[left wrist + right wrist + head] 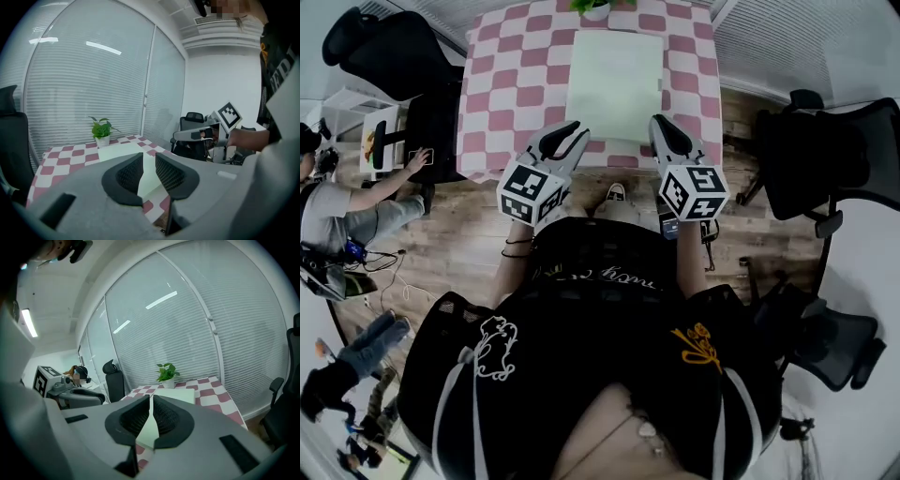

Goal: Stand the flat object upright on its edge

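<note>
A pale green flat board [615,72] lies flat on the pink-checkered tabletop [502,103], near a potted plant [595,7]. The left gripper [570,133] and right gripper [660,124] hover at the tabletop's near edge, each with its jaws together and empty.

A person wears a black top [600,356] with a white outline drawing [494,349] at eight o'clock and yellow script [698,345] at four o'clock. Dark bracelets [517,246] circle the left wrist. The grey left gripper [567,131] and right gripper [661,127] bear black-and-white marker cubes [528,192].
</note>
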`<act>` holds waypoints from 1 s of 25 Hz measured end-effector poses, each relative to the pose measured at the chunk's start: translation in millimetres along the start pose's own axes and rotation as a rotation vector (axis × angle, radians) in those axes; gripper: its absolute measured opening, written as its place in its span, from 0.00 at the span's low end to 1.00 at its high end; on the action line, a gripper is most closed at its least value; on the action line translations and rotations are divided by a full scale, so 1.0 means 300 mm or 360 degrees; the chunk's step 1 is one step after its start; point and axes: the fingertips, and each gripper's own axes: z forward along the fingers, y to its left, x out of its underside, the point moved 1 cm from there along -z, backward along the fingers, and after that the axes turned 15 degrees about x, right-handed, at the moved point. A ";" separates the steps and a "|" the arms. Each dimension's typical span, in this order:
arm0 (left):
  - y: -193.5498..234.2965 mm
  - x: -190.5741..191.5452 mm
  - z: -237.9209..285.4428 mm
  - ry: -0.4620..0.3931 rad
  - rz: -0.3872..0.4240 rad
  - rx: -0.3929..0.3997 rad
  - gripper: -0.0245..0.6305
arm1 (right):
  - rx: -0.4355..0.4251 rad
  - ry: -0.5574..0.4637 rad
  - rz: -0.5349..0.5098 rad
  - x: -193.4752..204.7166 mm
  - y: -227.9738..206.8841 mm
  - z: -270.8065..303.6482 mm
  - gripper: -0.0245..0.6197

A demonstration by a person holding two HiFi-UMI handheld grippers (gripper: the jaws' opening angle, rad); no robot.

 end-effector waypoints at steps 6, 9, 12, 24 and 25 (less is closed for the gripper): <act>0.016 0.013 -0.005 0.0025 -0.0036 -0.0092 0.16 | 0.0000 0.0023 0.0040 0.007 -0.072 0.017 0.08; 0.032 0.026 -0.019 0.0036 -0.0061 -0.0126 0.16 | 0.0015 0.0039 0.0058 0.015 -0.096 0.025 0.08; 0.051 0.040 -0.028 0.0046 -0.0084 -0.0134 0.16 | 0.0044 0.0055 0.0077 0.026 -0.118 0.035 0.08; 0.261 0.037 0.035 0.0112 -0.0105 -0.0076 0.23 | 0.0123 0.0094 0.0058 0.007 -0.179 0.161 0.09; 0.284 0.042 0.046 0.0123 -0.0110 -0.0071 0.26 | 0.0123 0.0104 0.0046 0.008 -0.185 0.180 0.09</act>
